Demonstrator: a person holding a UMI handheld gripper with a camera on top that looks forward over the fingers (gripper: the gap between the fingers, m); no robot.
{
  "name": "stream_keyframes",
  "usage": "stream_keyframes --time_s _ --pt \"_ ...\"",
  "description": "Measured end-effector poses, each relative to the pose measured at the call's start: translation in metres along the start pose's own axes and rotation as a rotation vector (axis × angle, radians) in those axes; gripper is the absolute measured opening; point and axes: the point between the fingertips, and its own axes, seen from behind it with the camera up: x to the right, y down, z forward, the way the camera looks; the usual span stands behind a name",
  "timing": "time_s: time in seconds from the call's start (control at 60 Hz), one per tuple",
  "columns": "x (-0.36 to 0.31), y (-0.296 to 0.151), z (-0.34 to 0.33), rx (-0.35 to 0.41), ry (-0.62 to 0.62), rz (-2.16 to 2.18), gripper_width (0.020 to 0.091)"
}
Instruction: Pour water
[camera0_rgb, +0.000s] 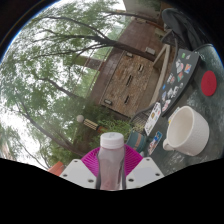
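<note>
A clear plastic bottle (111, 163) with a white cap stands between my two fingers, its body pressed by the magenta pads (92, 161) on both sides. My gripper (111, 172) is shut on it, and the bottle's lower part is hidden below the fingers. A white cup (186, 129) with a handle sits to the right, beyond the fingers, on a dark table (172, 88) that appears tilted in this view. The cup's opening faces me; I cannot tell whether it holds water.
A red round object (209, 84) lies on the table past the cup. Stickers or cards (153, 118) lie on the tabletop near the cup. A wooden building (127, 78) and bare trees (60, 50) fill the background.
</note>
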Motion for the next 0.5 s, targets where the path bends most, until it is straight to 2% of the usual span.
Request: stream_keyframes --time_s 0.15,0.233,0.5 --pt "0.025 -0.027 -0.013 -0.068 -0.106 0.741 0.0287" --pt "0.033 -0.036 -0.022 -0.064 -0.099 0.946 0.0286" --pt "0.039 -0.048 -0.054 -0.029 -0.110 1.157 0.0286"
